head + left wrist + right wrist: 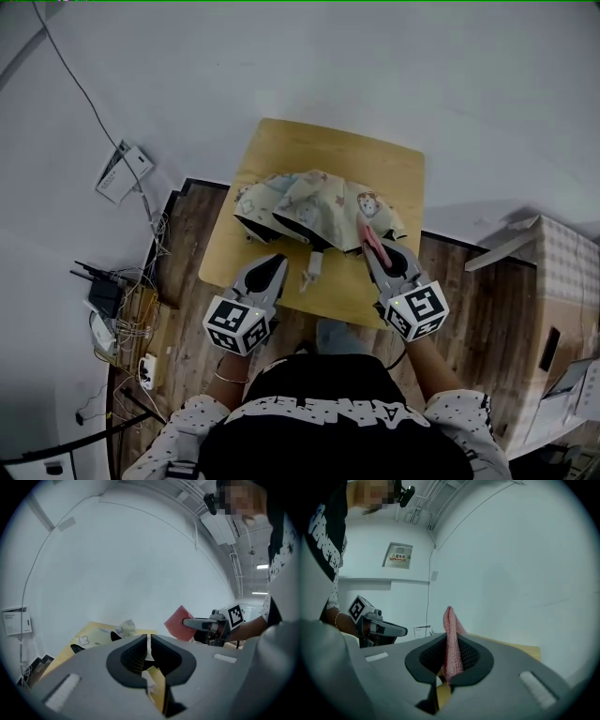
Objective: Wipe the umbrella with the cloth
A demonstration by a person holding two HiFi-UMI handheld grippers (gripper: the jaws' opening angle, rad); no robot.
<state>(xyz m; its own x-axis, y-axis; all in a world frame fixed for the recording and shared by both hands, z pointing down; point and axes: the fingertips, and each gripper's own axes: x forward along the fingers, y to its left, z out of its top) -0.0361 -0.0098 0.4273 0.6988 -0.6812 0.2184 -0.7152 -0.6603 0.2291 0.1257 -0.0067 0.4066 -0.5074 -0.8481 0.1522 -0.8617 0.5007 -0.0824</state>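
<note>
Umbrella (319, 211) with a pale, cartoon-printed canopy lay loosely spread across the middle of the small wooden counter (375, 155). My right tool (450, 660) was clamped on a pink cloth (450, 639) that stood up from between its jaws, right at the umbrella's near edge. My left tool (148, 651) had its jaws pressed together on nothing, near the counter's front edge, just short of the umbrella.

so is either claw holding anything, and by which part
The right claw grips the pink cloth by one edge, the rest sticking out past its tips. The left claw is shut on nothing.
</note>
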